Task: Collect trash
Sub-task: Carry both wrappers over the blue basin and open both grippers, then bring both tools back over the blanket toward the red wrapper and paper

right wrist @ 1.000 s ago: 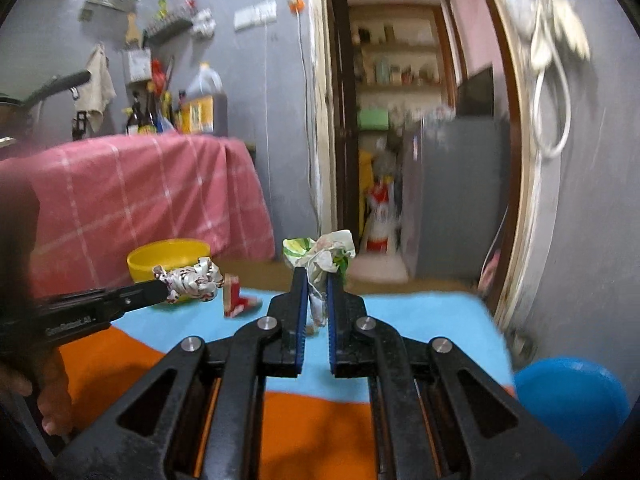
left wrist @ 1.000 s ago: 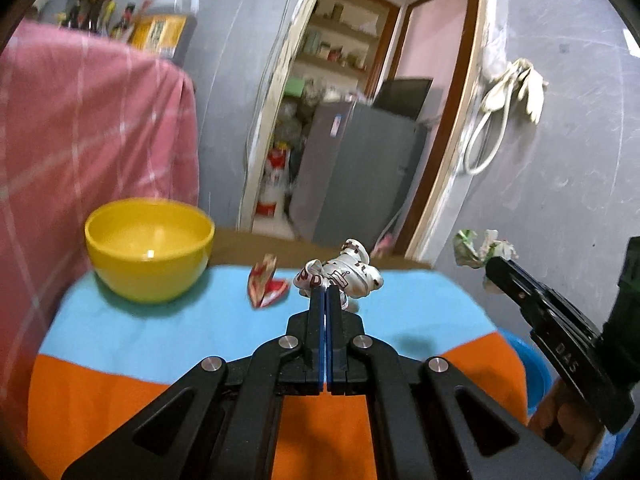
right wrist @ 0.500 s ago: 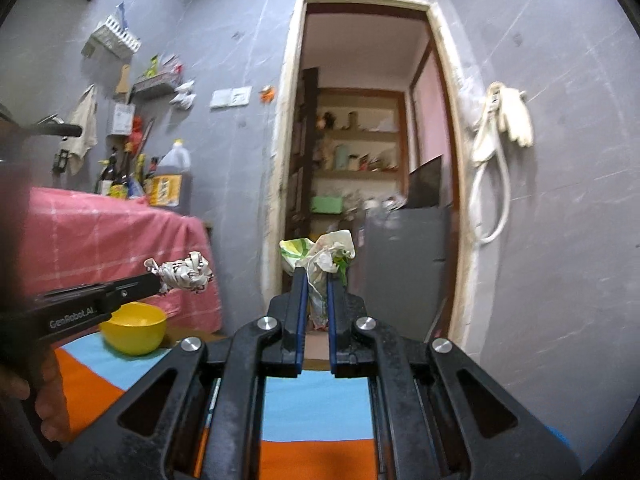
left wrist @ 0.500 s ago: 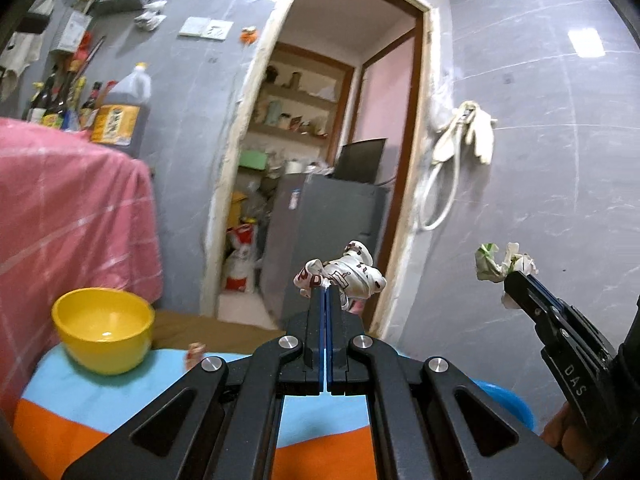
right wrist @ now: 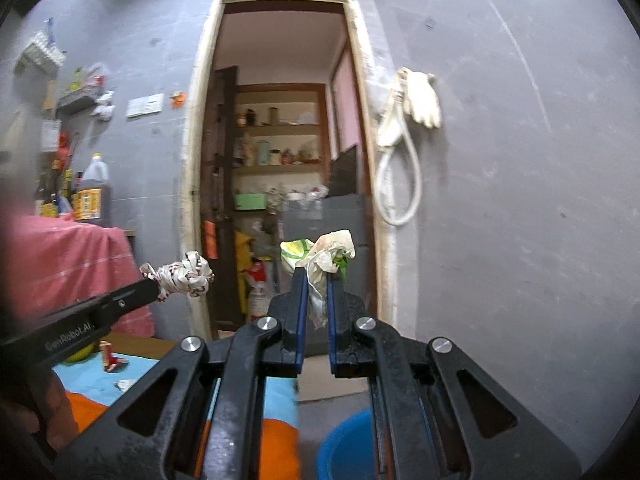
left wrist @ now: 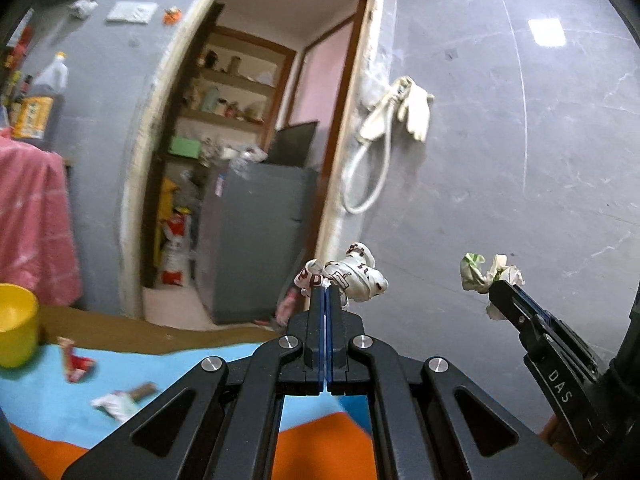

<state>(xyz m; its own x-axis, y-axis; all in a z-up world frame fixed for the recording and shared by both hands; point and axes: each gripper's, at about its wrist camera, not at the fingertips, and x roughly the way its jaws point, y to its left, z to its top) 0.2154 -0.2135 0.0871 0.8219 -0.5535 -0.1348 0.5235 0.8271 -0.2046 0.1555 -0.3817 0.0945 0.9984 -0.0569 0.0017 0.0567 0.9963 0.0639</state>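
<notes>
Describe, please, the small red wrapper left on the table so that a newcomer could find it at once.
Start at the table with the blue and orange cloth and find the yellow bowl at its far left. Just right of the bowl lies the crumpled red wrapper. Unlike the pale white and brown scrap lying nearer the camera, it is bright red and partly stands up.

Both grippers (left wrist: 325,288) (right wrist: 316,280) clamped — level

The right tool (left wrist: 505,289) carries "DAS" on its side; the left tool (right wrist: 154,289) carries "GenRobot.AI" on its side.
</notes>
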